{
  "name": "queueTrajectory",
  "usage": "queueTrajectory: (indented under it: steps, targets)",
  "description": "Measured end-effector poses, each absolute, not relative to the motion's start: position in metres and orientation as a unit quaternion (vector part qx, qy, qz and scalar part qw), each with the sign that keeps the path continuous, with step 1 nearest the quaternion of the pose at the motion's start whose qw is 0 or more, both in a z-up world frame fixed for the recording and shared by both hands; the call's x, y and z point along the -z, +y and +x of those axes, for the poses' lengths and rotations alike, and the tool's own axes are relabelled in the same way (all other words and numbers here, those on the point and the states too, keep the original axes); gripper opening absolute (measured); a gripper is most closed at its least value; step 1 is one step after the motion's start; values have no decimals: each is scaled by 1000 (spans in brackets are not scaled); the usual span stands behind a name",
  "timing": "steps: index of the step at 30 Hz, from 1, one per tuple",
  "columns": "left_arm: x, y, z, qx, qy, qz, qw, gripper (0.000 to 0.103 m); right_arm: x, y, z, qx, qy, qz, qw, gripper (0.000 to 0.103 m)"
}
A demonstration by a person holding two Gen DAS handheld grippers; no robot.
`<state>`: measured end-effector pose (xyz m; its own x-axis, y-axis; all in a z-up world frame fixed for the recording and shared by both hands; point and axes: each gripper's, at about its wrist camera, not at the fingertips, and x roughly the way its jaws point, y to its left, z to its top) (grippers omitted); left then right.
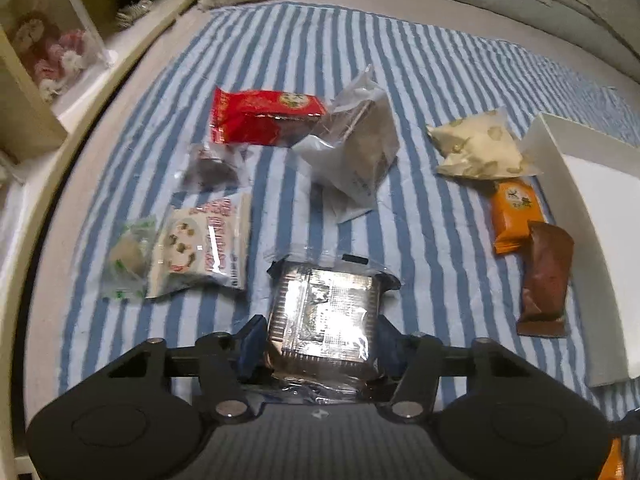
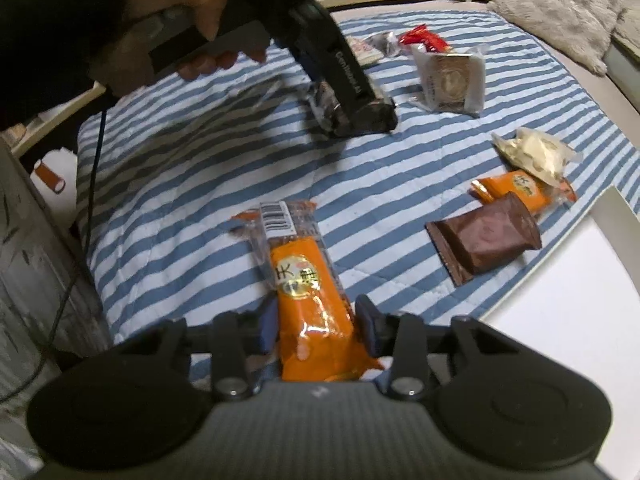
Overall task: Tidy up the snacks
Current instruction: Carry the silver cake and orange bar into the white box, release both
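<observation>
White box (image 1: pixel 576 184) cut by right edge. Dark snack pack (image 2: pixel 320 100) mostly hidden behind left tongs (image 2: pixel 360 116). Print on wrappers unreadable.

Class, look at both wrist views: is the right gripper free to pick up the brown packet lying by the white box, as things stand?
Probably not yet. The right gripper is already shut on an orange packet, so its jaws are full. The brown packet itself lies uncovered on the striped cloth, nothing blocking it.

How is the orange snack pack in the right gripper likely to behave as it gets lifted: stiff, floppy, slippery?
The orange snack pack looks like a firm bar in glossy film, so it probably stays fairly straight. The clear, crinkled end with the barcode will likely flop. Its shiny wrapper may slip between the right gripper pads, which clamp it near one end only.
</observation>
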<state>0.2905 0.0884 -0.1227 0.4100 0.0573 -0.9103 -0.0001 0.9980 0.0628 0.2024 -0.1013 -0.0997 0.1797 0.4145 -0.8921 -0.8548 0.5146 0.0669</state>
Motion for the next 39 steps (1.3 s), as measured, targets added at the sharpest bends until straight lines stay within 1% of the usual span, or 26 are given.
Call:
queueTrajectory:
  steps: [3, 10, 13, 16, 19, 22, 28, 30, 31, 39]
  targets:
    - [117, 89, 285, -30, 539, 20, 842, 56, 94, -104, 206, -422, 463, -228, 745, 42]
    - [94, 96, 266, -40, 516, -17, 856, 56, 80, -114, 209, -405, 446, -191, 775, 41]
    - [85, 98, 257, -44, 510, -29, 859, 56, 88, -112, 207, -393, 467, -182, 771, 41]
    - [78, 100, 251, -47, 502, -41, 863, 56, 101, -107, 203, -394, 503, -184, 747, 41]
    - [72, 101, 247, -48, 494, -56, 866, 56, 111, -103, 201, -404, 522, -181, 729, 46]
    - [67, 99, 244, -48, 490, -61, 868, 56, 118, -101, 203, -403, 529, -174, 727, 46]
    - [66, 92, 241, -43, 497, -64, 865, 56, 123, -96, 210, -394, 520, -169, 739, 47]
    - [65, 90, 239, -45, 498, -63, 864, 56, 126, -93, 212, -395, 515, -179, 739, 41]
    - [64, 90, 238, -46, 497, -63, 864, 56, 126, -92, 211, -395, 508, -185, 743, 40]
    - [48, 86, 231, -47, 476, -79, 875, 56, 82, -109, 222, -361, 447, -138, 807, 38]
